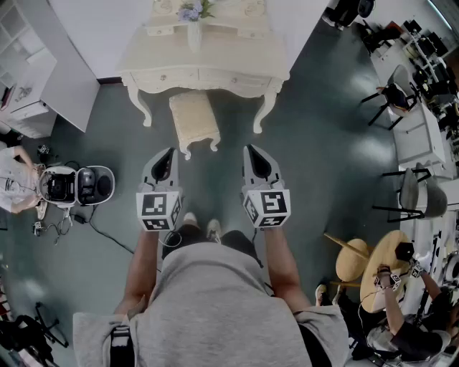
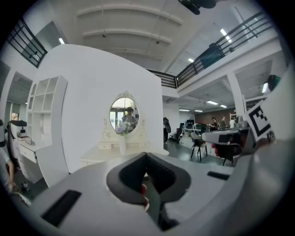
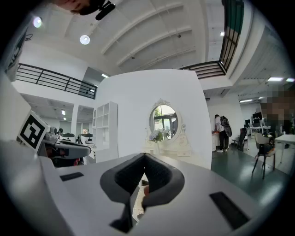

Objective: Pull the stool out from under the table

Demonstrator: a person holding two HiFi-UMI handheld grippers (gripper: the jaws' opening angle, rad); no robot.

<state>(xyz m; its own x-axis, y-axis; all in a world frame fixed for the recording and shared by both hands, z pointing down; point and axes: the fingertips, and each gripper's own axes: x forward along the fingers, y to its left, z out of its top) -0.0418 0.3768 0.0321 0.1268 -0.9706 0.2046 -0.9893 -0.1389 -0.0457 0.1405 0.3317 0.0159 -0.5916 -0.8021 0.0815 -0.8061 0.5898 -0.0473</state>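
- floor (image 1: 315,150): dark grey-green, smooth with a dull sheen; bare in front of the table and along both of its sides; chairs and desks crowd only the far right, a white and black device with cables (image 1: 75,185) sits well off to the left
- white wall panel (image 1: 107,36): flat and plain; it closes the space behind the table, so the open room lies on the person's side
- table (image 1: 237,61): cream dressing table, back edge against the panel; scalloped front edge, carved drawer fronts, curved legs that splay outward; an oval mirror (image 2: 124,112) in a carved frame rises at the back
- stool (image 1: 193,118): cream, rectangular, with a nubbly padded top and short curved legs; it stands between the table's two front legs, its far end at the table's front edge, most of its seat out on the person's side; floor gaps on both sides, wider on the right
- left gripper (image 1: 169,152): grey, smooth shell with dark ribbed pads; jaws pressed together on nothing; tip near the stool's near left corner, apart from it
- right gripper (image 1: 251,149): same build; jaws likewise together and empty; off the stool's right side, over bare floor
- vase of pale flowers (image 1: 193,21): slim, white, upright mid-table
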